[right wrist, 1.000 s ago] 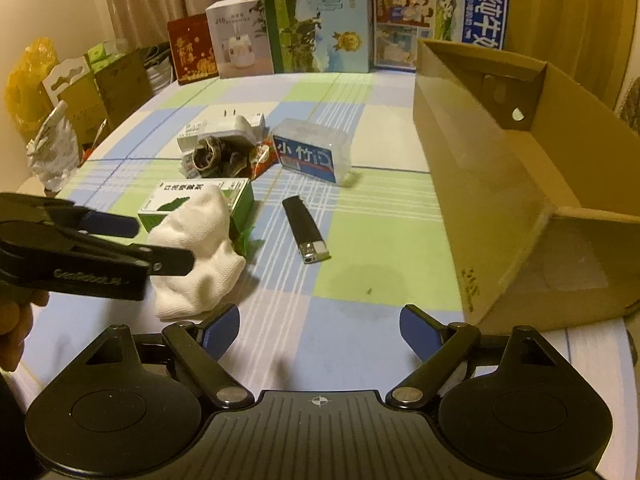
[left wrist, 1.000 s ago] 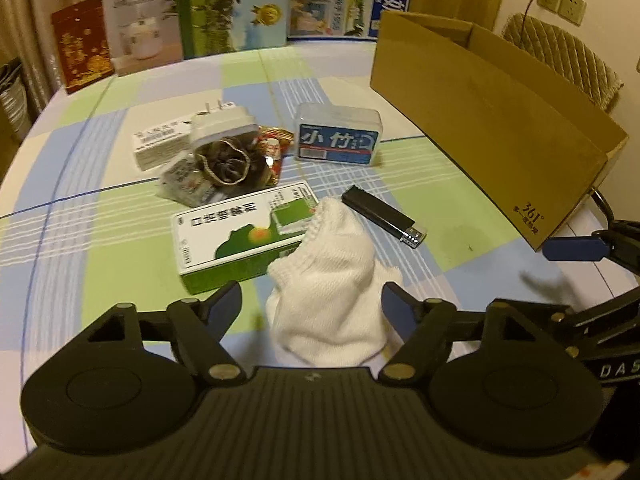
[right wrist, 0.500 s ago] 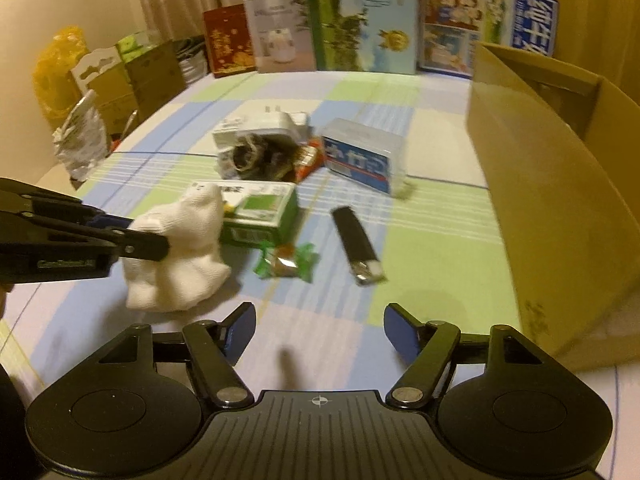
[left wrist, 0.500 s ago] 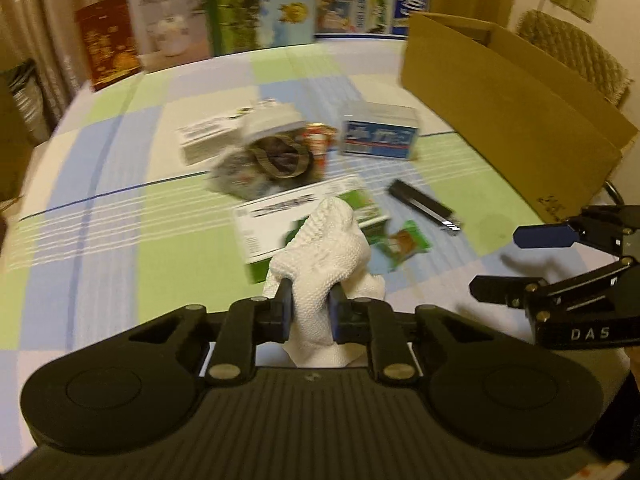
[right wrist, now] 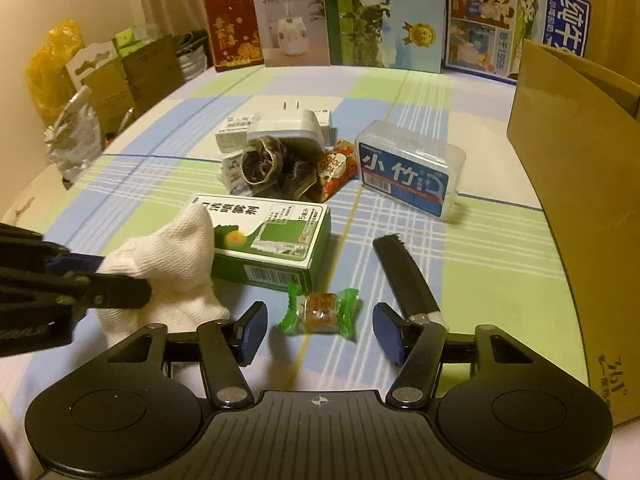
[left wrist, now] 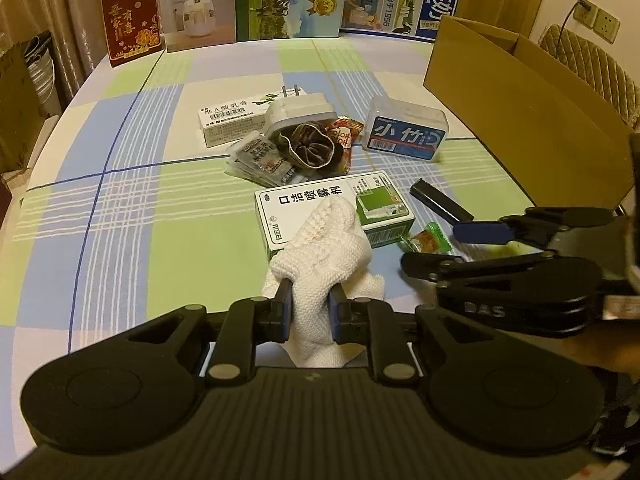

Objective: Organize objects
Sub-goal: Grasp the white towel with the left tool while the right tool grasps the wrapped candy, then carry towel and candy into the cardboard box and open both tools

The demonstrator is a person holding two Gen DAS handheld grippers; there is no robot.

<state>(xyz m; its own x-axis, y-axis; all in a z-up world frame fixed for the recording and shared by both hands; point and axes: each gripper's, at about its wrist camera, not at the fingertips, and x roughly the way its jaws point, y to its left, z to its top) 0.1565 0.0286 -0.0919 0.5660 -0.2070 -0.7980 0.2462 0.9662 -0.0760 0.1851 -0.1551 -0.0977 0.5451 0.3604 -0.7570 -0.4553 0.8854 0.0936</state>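
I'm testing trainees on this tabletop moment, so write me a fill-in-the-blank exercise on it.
1. The left tongs are shut on a white ____.
2. The right tongs are ____, with a green-wrapped candy just ahead of them.
3. The black lighter lies between the green box and the ____ box.

Missing words: sock; open; cardboard

The white box reads "J10 HUMIDIFIER"; the cardboard box is stamped "361°".
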